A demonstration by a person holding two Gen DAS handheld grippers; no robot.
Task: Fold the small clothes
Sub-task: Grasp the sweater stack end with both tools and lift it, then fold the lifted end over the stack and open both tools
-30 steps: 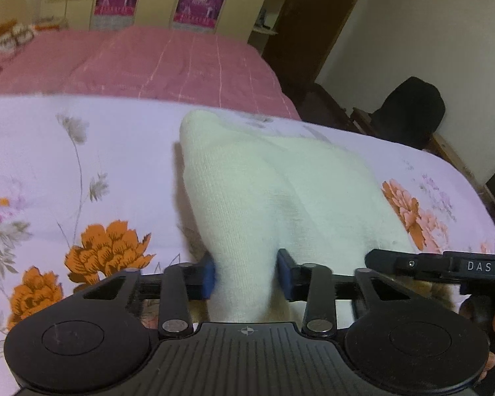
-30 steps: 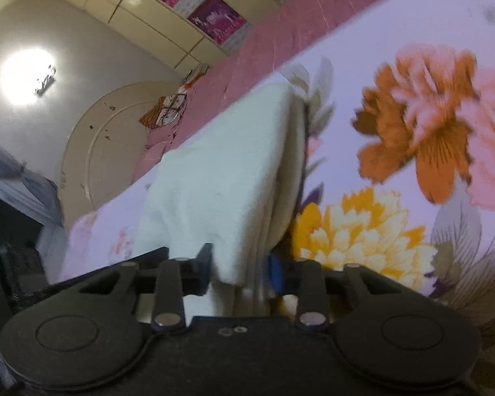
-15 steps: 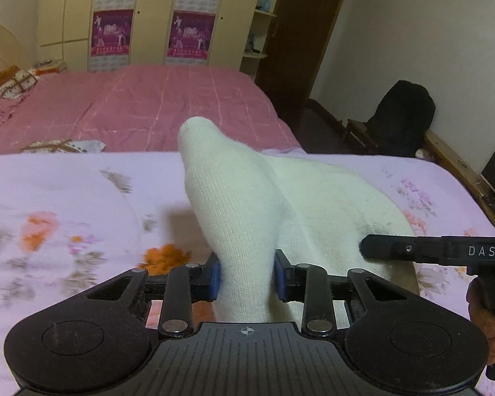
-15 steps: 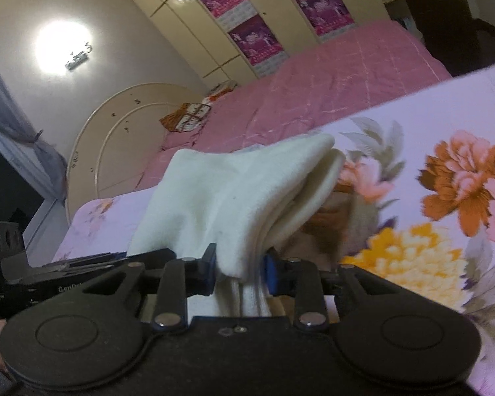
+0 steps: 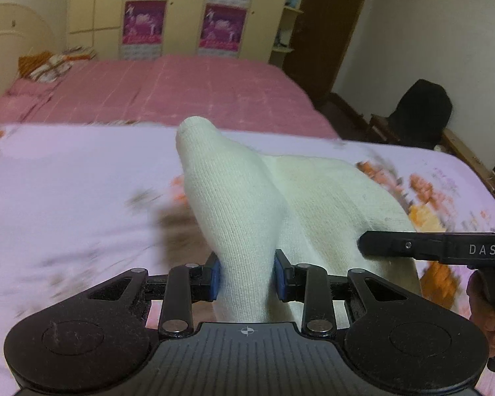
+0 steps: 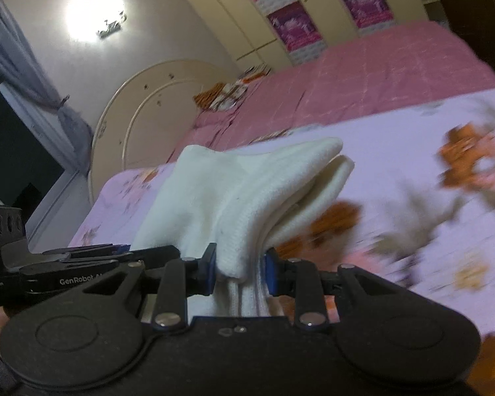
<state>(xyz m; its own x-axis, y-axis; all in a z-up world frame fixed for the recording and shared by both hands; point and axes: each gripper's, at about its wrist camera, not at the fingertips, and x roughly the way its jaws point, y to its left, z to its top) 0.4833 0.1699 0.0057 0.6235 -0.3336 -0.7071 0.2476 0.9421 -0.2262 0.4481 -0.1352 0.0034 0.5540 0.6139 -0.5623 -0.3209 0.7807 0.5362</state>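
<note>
A cream knitted garment (image 5: 247,204) is held up off the lilac floral sheet (image 5: 66,181) by both grippers. My left gripper (image 5: 247,275) is shut on one bunched end of it. My right gripper (image 6: 239,272) is shut on the other end, where several folded layers (image 6: 264,191) hang stacked. The right gripper shows in the left wrist view (image 5: 439,247) at the right, close beside the cloth. The left gripper shows in the right wrist view (image 6: 66,264) at the left.
A pink checked bedspread (image 5: 181,92) lies beyond the floral sheet, with a patterned pillow (image 5: 49,64) at the headboard (image 6: 142,109). Wardrobes with posters (image 5: 178,10) stand behind. A dark chair (image 5: 419,112) stands at the right by the wall.
Both grippers have lifted the cream garment higher off the sheet and tilted up, so more of the room shows. Both keep their hold on it.
</note>
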